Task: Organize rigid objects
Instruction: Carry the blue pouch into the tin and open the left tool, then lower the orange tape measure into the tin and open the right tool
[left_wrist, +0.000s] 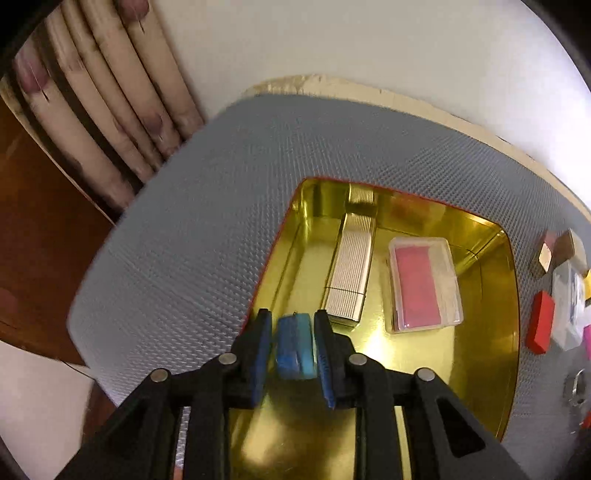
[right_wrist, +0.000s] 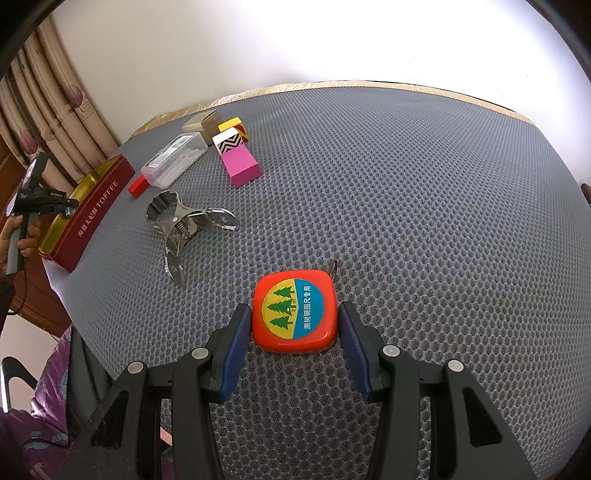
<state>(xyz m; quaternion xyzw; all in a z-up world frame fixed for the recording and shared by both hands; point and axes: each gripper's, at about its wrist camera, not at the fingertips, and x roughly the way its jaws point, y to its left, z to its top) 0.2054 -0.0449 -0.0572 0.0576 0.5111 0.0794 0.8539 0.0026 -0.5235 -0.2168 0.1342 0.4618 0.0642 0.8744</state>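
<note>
In the left wrist view my left gripper (left_wrist: 293, 347) is shut on a small blue block (left_wrist: 295, 345) and holds it over the near left corner of a gold-lined red tin (left_wrist: 491, 332). A ribbed silver case (left_wrist: 351, 273) and a clear box with a pink insert (left_wrist: 423, 282) lie in the tin. In the right wrist view my right gripper (right_wrist: 293, 328) is open, its fingers on either side of an orange tape measure (right_wrist: 294, 312) that lies on the grey mat (right_wrist: 406, 184). The left pad looks close to it or touching; a small gap shows on the right.
On the mat in the right wrist view: a steel clamp (right_wrist: 184, 225), a pink block (right_wrist: 242, 166), a zigzag block (right_wrist: 229, 142), a yellow block (right_wrist: 232, 125), a tan box (right_wrist: 201, 122), a clear case (right_wrist: 173, 158), a small red block (right_wrist: 137, 184) and the red TOFFEE tin (right_wrist: 88, 214) at left. Curtains hang behind.
</note>
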